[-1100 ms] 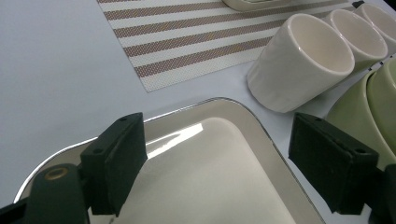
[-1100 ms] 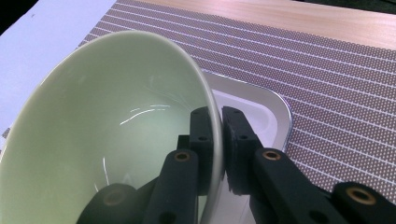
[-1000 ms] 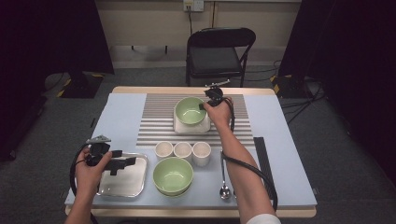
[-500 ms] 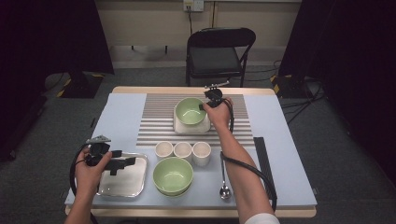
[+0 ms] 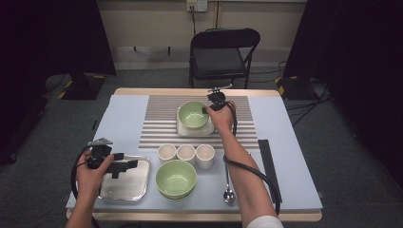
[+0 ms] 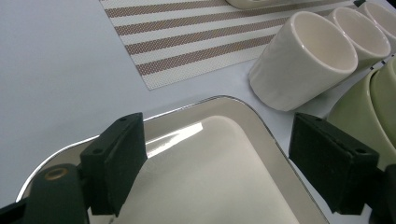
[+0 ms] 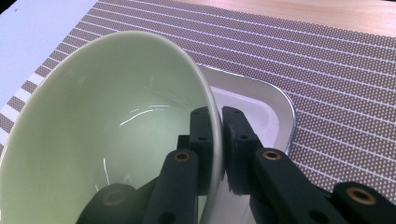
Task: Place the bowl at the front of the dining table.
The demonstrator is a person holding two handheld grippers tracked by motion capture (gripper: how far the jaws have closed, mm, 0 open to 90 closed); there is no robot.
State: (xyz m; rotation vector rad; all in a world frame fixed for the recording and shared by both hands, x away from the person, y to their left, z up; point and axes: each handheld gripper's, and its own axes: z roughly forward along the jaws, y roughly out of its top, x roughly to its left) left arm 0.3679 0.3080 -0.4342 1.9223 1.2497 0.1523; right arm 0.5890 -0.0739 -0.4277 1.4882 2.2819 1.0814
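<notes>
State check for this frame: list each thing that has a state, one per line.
Right gripper: shut on the far green bowl's rim.
Far green bowl: empty, over the white tray.
Left gripper: open, holding nothing, above the steel tray.
Near green bowl: upright, empty.
Three cups: upright, empty.
Spoon: lying on the table.

One fixed camera, two riding cameras.
The high view looks forward and down on the whole table; each gripper view sits close, and all three share the striped mat.
</notes>
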